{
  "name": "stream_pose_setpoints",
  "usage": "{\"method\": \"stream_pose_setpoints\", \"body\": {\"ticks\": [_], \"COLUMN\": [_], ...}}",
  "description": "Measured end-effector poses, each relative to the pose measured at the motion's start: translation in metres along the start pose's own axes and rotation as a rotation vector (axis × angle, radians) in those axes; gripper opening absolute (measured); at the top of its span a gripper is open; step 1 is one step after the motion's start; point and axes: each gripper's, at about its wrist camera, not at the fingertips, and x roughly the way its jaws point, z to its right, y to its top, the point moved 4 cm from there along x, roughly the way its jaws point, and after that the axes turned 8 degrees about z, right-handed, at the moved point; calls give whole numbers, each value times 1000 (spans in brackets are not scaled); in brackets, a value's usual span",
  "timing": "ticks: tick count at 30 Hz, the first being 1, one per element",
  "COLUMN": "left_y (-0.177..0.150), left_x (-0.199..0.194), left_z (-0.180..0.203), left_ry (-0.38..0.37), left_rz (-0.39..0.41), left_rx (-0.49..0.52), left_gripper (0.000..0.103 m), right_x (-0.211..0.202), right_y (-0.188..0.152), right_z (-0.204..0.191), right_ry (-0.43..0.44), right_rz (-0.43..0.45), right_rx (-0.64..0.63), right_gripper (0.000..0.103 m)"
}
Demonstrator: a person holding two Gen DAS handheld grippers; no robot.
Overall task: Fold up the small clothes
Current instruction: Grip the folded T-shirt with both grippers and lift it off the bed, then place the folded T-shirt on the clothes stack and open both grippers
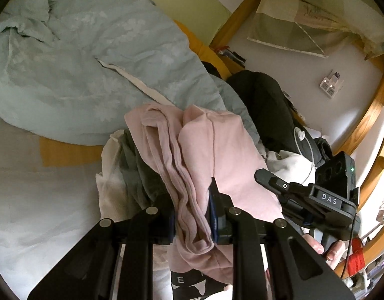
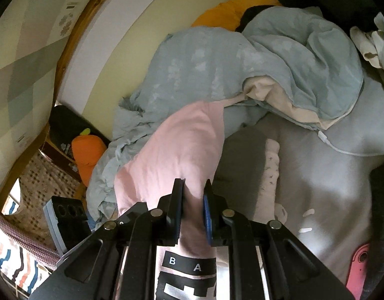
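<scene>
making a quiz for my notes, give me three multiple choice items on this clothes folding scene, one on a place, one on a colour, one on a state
1. Where does the crumpled duvet lie?
A. beyond the held garment, on the bed
B. on the floor
C. in a basket

2. What colour is the garment in the grippers?
A. green
B. pink
C. navy

3. How does the left gripper stand?
A. wide open, empty
B. out of sight
C. shut on the garment

Key: 1 A, the duvet spreads over the mattress behind the garment. 2 B, the cloth is pale pink in both views. 3 C, its pads pinch bunched pink folds; the right gripper clamps it too.
</scene>
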Motion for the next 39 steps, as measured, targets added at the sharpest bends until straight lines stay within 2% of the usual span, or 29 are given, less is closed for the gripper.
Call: {"method": "stream_pose_setpoints", "body": {"ticks": [7,9,10,11,12,13,14,17,19,22,23,24,25,26,27,28,32,34,39], "left_y": [1,-1,-4,-6,-7,-8,-8,-9,-8,-5,-4,-3,-4,-4,-5,-7,-15,-19,-33], "left_x": [19,25,26,25,24,23,21,15,5,-18,-28,-41,-53,-62,-75,-87,-134,-156,-218], "left_z": [-5,-11,-14,-14,-14,-15,-15,-20,-21,-14,-10,-5,-1,2,5,8,15,20,40], "left_ry": [41,77,100,126,178,218,237,266,289,342,362,383,403,425,453,469,493,484,467], "left_rz": [-15,-24,-19,-10,3,14,22,21,46,126,167,213,251,284,324,354,458,497,625], "left_rx": [84,83,91,113,153,182,200,190,200,275,303,332,356,374,399,419,457,471,525], "left_gripper": [23,32,36,47,63,69,72,81,81,88,93,98,100,102,102,102,102,102,102], "right_x": [11,15,17,18,18,18,17,17,14,1,-7,-13,-21,-29,-35,-41,-64,-77,-121], "right_y": [-3,-3,-4,-6,-7,-8,-9,-9,-9,-7,-6,-5,-5,-5,-4,-4,-13,-20,-50], "right_z": [10,11,11,10,8,6,5,7,5,-9,-16,-22,-28,-33,-40,-47,-82,-98,-138], "right_ry": [-54,-93,-114,-147,-183,-230,-263,-280,-295,-345,-360,-364,-364,-356,-346,-341,-380,-369,-286], "right_rz": [23,30,34,41,49,62,70,62,70,134,171,202,242,279,318,352,451,476,568], "right_rx": [-28,-45,-57,-83,-116,-156,-182,-197,-200,-272,-305,-322,-327,-321,-316,-321,-438,-476,-518], "right_gripper": [16,18,22,26,38,50,53,56,56,57,57,62,73,78,85,88,91,102,102]}}
